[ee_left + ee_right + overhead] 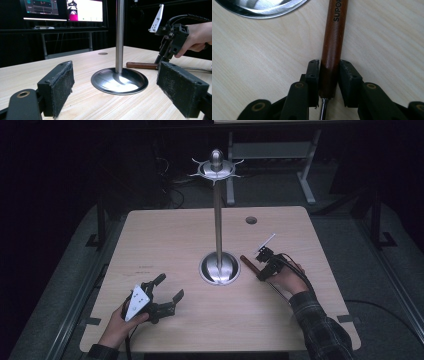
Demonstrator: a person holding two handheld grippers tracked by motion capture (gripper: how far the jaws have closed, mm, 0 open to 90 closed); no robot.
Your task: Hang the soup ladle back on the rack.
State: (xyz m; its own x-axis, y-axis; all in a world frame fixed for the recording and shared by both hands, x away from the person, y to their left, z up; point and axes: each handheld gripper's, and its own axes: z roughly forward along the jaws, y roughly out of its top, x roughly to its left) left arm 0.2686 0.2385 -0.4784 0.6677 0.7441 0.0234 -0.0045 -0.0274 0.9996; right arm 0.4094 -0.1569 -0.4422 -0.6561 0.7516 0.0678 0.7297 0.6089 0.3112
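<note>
A tall steel stand rises from a round base at the table's centre, with small hooks around its top. Just right of the base lies a utensil with a brown wooden handle, its thin metal shaft running toward the person. My right gripper is shut on that handle, one pad pressed to each side near the shaft end. My left gripper stands open near the front left, nothing between its pads. It faces the stand's base and the handle.
A round cable hole sits in the wooden table at the back right. Lit monitors stand on a desk beyond the table's far side. The floor around is dark.
</note>
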